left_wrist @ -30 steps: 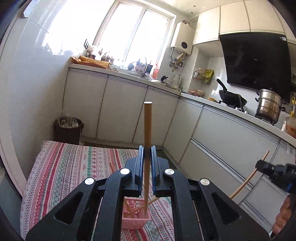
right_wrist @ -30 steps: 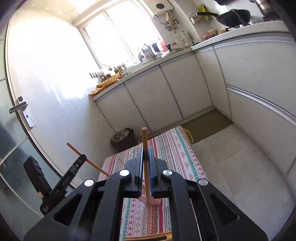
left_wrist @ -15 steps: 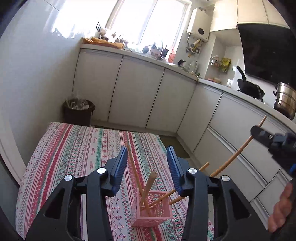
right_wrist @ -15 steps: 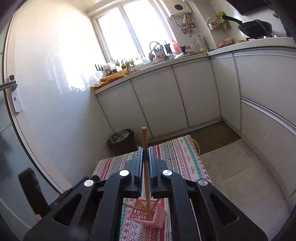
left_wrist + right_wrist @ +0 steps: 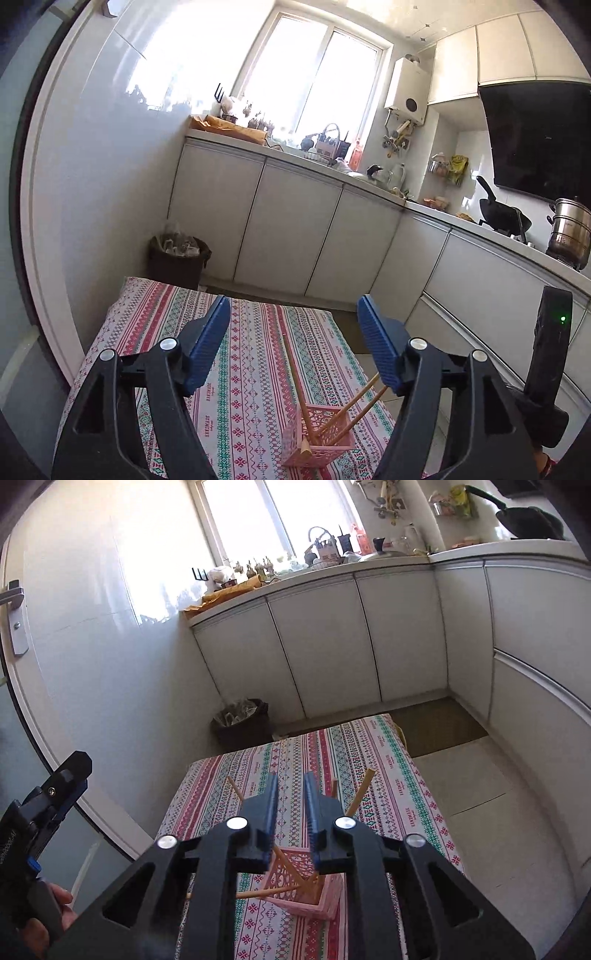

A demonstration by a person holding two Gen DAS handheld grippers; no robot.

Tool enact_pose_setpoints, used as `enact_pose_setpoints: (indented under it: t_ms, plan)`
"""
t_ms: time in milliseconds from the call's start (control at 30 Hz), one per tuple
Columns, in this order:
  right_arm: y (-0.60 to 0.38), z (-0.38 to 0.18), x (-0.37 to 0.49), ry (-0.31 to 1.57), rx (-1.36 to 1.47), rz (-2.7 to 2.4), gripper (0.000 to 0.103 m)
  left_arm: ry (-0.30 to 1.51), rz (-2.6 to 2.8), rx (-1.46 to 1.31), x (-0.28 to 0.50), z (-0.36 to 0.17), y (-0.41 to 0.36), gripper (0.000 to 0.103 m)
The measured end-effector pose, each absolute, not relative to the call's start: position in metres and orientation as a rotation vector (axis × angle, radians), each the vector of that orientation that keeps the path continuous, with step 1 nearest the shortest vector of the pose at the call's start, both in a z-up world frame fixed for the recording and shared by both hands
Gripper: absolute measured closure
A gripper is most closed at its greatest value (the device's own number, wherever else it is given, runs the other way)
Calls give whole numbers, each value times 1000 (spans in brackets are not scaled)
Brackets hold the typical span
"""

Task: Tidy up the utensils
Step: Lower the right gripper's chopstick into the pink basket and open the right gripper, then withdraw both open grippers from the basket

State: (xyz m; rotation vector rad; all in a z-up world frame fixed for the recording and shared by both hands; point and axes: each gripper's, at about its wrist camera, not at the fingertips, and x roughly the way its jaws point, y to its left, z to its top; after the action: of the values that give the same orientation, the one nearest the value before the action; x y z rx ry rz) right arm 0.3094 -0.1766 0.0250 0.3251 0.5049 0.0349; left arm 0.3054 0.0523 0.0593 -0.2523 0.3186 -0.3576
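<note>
Left gripper (image 5: 293, 339): a second earlier it pinched a chopstick upright; half a second ago the fingers had parted; at this moment they stood spread wide, nothing between them, above the pink basket (image 5: 317, 435). That chopstick had gone into the basket.

Right gripper (image 5: 291, 808): it clamped a chopstick through both earlier frames; by now the fingers had opened to a narrow gap with no stick between them. It hung over the basket.

Chopsticks (image 5: 360, 404): all stood in the pink basket, leaning outward at different angles, tips splayed past the rim. One lay almost flat, poking out the basket's side toward the left gripper in the right wrist view.

Basket sat on the striped tablecloth (image 5: 251, 373), at the end far from the cabinets.

Writing: the cloth carried small repeated printed words in its bands, too small for me to read with confidence.
</note>
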Motion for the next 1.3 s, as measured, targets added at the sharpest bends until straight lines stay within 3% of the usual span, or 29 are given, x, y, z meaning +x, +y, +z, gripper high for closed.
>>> enact_pose_setpoints:
  t_ms: [33,333,433,567,1000,1300]
  plan:
    - [-177,26,307,496,331,34,64,321,-353,-256,305,59,54,34]
    - [-179,29,289,493,335,4,59,352,-348,-250,301,56,58,28]
    - [-178,31,282,482,331,-5,48,371,-335,-225,298,53,55,21]
    - [-177,35,267,454,344,-9,23,385,-318,-185,292,51,51,11]
    - [-167,45,233,416,290,-30,7,391,-337,-116,266,52,47,7]
    - [-172,32,190,446,235,-78,7,463,-403,29,240,38,32,7]
